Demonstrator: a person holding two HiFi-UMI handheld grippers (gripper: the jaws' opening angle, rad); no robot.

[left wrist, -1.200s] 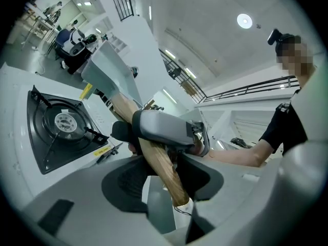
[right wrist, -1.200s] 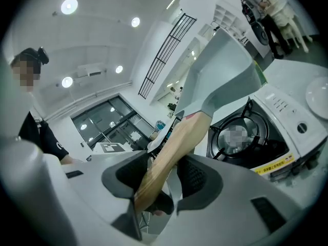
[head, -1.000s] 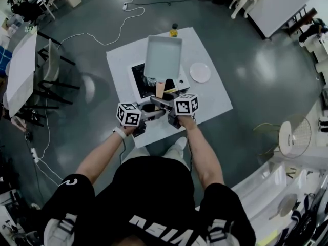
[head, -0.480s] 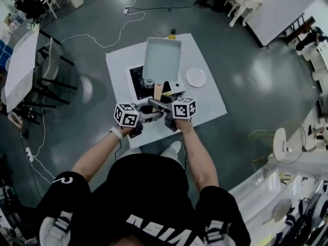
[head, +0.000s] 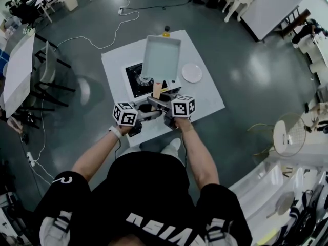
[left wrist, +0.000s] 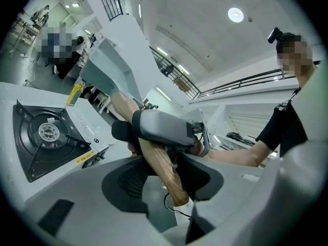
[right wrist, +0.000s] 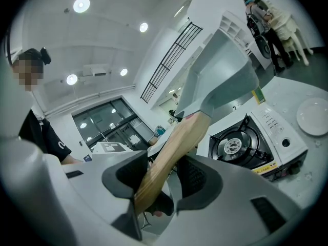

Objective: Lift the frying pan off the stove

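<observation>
The frying pan is square and grey with a wooden handle. It hangs tilted in the air over the black portable stove. My left gripper and my right gripper are both shut on the handle, side by side. In the left gripper view the handle runs between my left gripper's pads, and the burner lies bare below. In the right gripper view the handle passes between my right gripper's pads up to the pan, above the stove.
The stove stands on a white table with a white plate to its right and a small yellow bottle at the far edge. Cables lie on the floor beyond. Chairs and another table stand at the left.
Both grippers have risen a little with the pan, and more of the burner shows beneath it.
</observation>
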